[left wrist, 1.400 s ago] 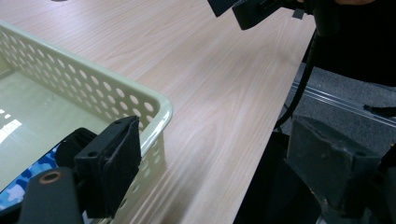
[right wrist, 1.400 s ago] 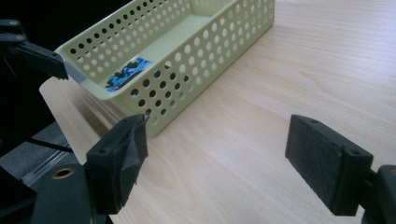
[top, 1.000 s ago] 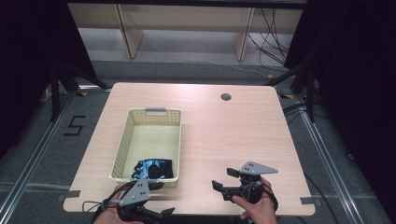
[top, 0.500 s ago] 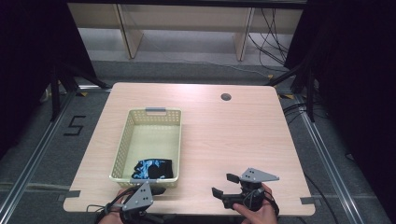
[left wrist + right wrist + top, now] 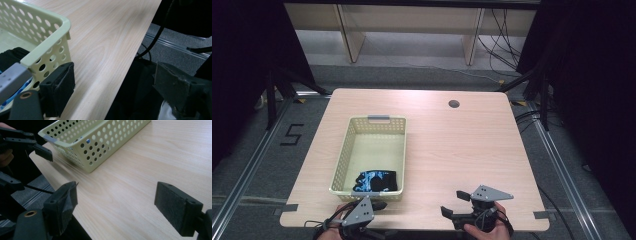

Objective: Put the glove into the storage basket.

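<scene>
High view: dark cloth (image 5: 376, 181) lies in basket (image 5: 343, 162) on counter (image 5: 452, 150).
Left tongs (image 5: 112, 85): spread wide, empty, beside the basket corner.
Right tongs (image 5: 125, 205): spread wide, empty, above bare counter.

Pale wood-grain worktop (image 5: 452, 145), smooth with a soft sheen. The basket (image 5: 343, 157) is pale yellow-green perforated plastic, matt. Dark, soft-looking cloth (image 5: 374, 181) lies inside it. Left tongs (image 5: 105, 95) and right tongs (image 5: 125, 207) carry black, rough, foam-like pads.

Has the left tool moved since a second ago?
Yes. The left tool has drawn back toward the table's near edge, away from the basket, which stayed put.
</scene>
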Motion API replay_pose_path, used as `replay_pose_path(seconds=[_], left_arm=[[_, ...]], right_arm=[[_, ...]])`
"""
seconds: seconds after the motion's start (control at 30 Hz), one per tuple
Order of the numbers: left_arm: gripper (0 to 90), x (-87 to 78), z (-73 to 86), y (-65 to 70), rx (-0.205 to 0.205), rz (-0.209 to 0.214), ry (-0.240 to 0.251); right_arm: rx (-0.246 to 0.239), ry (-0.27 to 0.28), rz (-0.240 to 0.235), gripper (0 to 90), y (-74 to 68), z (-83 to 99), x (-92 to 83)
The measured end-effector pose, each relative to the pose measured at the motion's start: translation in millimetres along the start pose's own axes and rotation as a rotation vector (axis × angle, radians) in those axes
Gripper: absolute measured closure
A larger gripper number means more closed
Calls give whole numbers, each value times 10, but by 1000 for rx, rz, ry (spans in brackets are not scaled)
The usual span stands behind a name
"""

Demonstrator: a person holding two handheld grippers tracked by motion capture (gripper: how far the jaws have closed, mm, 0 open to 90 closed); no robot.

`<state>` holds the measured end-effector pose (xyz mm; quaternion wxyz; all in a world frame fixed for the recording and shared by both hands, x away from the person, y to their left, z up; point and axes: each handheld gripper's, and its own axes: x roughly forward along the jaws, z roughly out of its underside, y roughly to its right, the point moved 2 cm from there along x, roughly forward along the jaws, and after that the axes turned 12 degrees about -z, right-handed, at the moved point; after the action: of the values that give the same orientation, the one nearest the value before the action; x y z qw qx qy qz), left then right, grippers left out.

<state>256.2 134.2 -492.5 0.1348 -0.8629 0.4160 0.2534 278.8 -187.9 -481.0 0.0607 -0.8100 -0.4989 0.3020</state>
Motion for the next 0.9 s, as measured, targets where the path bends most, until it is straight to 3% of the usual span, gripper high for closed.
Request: replay_pose_path(seconds=[0.03, 0.07, 0.1, 0.13, 0.17, 0.2, 0.23, 0.27, 0.3, 0.33, 0.37, 0.4, 0.43, 0.47, 0.53, 0.57, 0.6, 0.63, 0.7, 0.73, 0.8, 0.83, 0.9], left_arm=[[161, 1, 11, -1, -15, -3, -7], [161, 6, 23, -3, -24, 3, -12], [161, 2, 27, -36, 15, 6, -22], [161, 12, 44, -7, -19, -4, -10], [161, 14, 59, -15, 1, 7, -22], [161, 25, 76, -3, -15, -5, -24], [161, 21, 86, 3, -14, 3, -37], [161, 35, 96, -10, 15, -4, -31], [161, 24, 100, -9, 18, 10, -45], [161, 32, 112, 2, 12, 6, -41], [161, 51, 130, 36, -27, 7, -28], [161, 52, 132, 22, 9, 13, -39], [162, 63, 149, 63, -36, 8, -34], [161, 53, 155, 31, 7, 14, -64], [161, 81, 167, 63, 1, 3, -33], [161, 76, 182, 60, 24, -1, -68], [161, 84, 190, 64, 45, -19, -71], [162, 98, 203, 91, 32, -17, -56], [161, 97, 204, 120, 16, 4, -55], [161, 92, 205, 115, 35, 0, -68], [162, 89, 204, 128, 52, -1, -47], [162, 84, 217, 161, 13, 3, -55], [162, 63, 216, 165, 33, 19, -87]], right_arm=[[-16, 0, 5, 189, 17, 9, -1], [22, -10, 4, 189, -17, 23, -21], [-7, 3, 18, 186, 10, 32, -16], [-9, -2, 19, 183, 6, 41, -43], [2, 0, 19, 181, 5, 54, -51], [36, -3, 18, 176, -23, 75, -60], [2, 1, 18, 170, -1, 80, -59], [29, 7, 10, 164, -26, 99, -56], [-23, 4, 4, 164, 6, 101, -55], [1, -1, 16, 161, -12, 117, -63], [3, 0, 14, 160, -19, 130, -55], [15, -14, 21, 161, -37, 143, -62], [-18, -19, 25, 160, -18, 152, -55], [-15, -27, 41, 160, -33, 164, -62], [10, -45, 28, 160, -80, 192, -63], [25, -63, 35, 160, -101, 206, -75], [0, -76, 44, 160, -98, 222, -76], [-23, -64, 32, 160, -86, 232, -56], [-15, -94, 37, 161, -132, 267, -63], [-41, -110, 40, 162, -137, 286, -61], [-86, -145, 60, 162, -130, 314, -71], [-84, -152, 65, 162, -147, 333, -66], [-83, -173, 49, 162, -171, 369, -61]])
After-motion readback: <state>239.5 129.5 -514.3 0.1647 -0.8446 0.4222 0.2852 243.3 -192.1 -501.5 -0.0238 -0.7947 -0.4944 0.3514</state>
